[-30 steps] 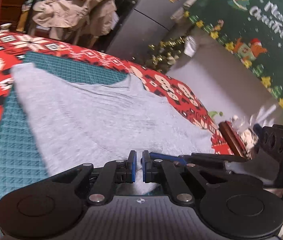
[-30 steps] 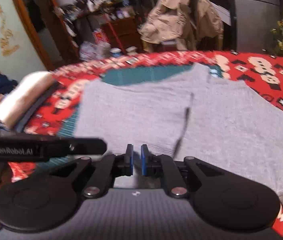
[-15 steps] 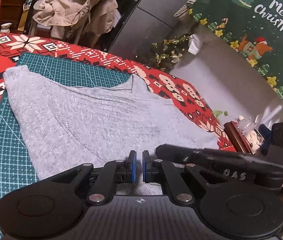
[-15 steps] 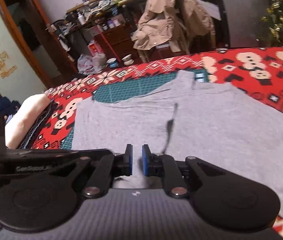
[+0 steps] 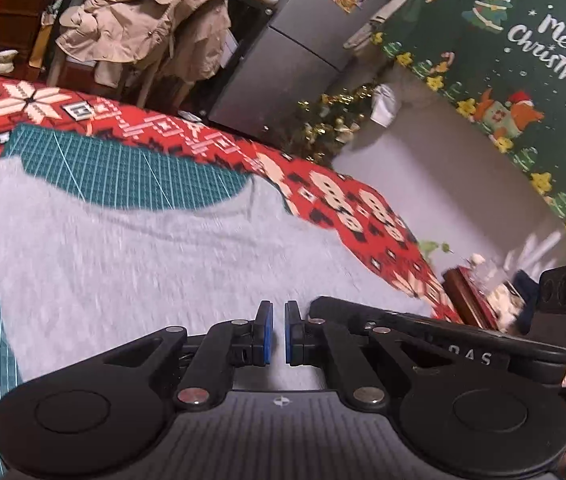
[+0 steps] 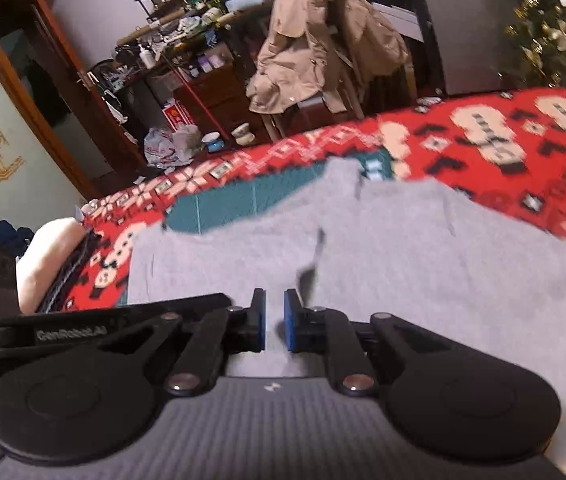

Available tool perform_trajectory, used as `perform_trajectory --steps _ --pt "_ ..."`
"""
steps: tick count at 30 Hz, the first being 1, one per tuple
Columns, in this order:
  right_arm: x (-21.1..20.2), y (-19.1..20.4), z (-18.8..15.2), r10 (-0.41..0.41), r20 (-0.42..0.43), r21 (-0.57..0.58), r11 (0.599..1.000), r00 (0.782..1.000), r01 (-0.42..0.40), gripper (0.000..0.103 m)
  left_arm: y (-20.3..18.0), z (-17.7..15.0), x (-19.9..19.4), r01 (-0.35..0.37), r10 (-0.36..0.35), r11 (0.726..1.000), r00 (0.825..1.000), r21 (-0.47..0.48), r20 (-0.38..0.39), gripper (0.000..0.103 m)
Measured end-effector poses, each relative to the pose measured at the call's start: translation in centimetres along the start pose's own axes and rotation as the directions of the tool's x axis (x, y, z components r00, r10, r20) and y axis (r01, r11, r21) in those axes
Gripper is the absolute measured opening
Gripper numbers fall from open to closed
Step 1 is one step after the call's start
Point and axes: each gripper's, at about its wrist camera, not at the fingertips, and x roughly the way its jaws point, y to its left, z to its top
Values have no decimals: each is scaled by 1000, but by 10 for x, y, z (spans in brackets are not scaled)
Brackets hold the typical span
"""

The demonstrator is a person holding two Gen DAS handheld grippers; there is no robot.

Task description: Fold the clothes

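Two grippers are hovering over one grey garment (image 5: 155,264) that is lying spread flat across the middle of both views. In the left wrist view the left gripper (image 5: 278,334) is sitting at the lower centre of the frame, its blue-padded fingers (image 5: 268,332) drawn almost together with only a thin slit between them and nothing caught in it. The right gripper (image 6: 274,320) is occupying the lower centre of its own view, its pads standing slightly apart; grey cloth is showing through the gap, but whether the pads are pinching it cannot be told. The garment is resting partly on a green cutting mat (image 5: 123,172), which is peeking out along the cloth's far edge and at the left of the left wrist view, and partly on a red patterned cover (image 6: 503,152) that is filling the right of both frames. A dark fold line is running down the cloth just above the right gripper. A beige coat (image 6: 315,40) is hanging over a chair at the top centre of the right wrist view. A green Christmas banner (image 5: 523,60) is filling the upper right of the left wrist view. The near parts of both views are blurring.
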Motion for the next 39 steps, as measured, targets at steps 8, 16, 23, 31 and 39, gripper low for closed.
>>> perform_trajectory --steps 8,16,23,31,39 --pt "29 -16 7 -58 -30 75 995 998 60 3 9 11 16 -67 67 997 998 -23 -10 4" --pt "42 -15 28 -31 2 82 996 1000 30 12 22 33 29 -106 106 993 994 -41 -19 4" --pt "38 -33 29 -99 15 121 988 995 97 11 10 33 29 -106 106 994 994 -22 3 4" --pt "-60 -73 5 -237 69 171 960 969 222 15 -30 18 19 -32 33 998 999 54 -25 8" --pt "-111 -114 -36 -455 62 236 872 888 430 30 -57 -10 29 20 -16 998 997 55 -79 10"
